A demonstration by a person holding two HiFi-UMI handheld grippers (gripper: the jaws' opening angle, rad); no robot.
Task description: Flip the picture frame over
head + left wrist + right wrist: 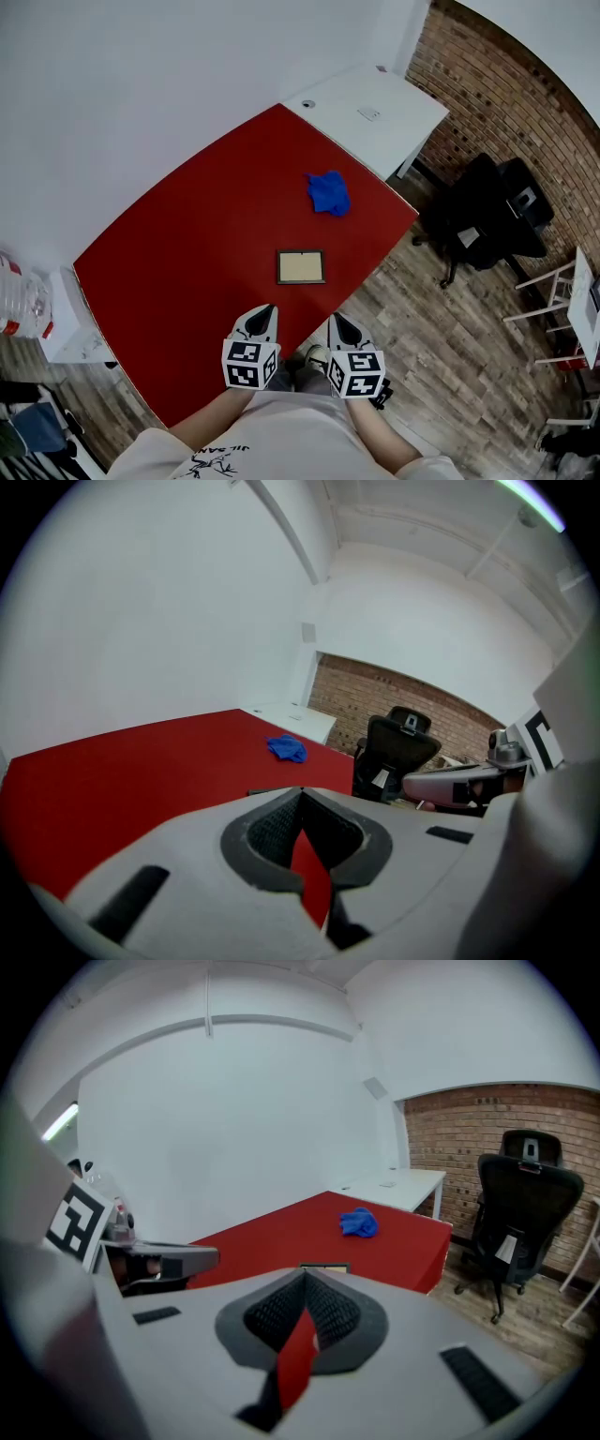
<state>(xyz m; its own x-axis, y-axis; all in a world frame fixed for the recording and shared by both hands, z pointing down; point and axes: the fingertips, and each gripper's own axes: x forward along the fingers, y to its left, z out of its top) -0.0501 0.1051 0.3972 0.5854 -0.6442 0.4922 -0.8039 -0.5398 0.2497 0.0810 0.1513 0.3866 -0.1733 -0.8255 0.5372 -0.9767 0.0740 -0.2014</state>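
A small picture frame (301,267) with a dark border and a tan face lies flat on the red table (187,253), near its front edge. Only its far edge shows over the jaws in the right gripper view (324,1267). My left gripper (269,310) hangs over the table's front edge, a little nearer than the frame, shut with nothing in it. Beside it, just off the table edge, my right gripper (337,320) is also shut and holds nothing. Both point toward the frame without touching it.
A crumpled blue cloth (328,193) lies farther back on the red table. A white desk (375,112) adjoins the table's far end. A black office chair (478,225) stands on the wood floor at the right, before a brick wall.
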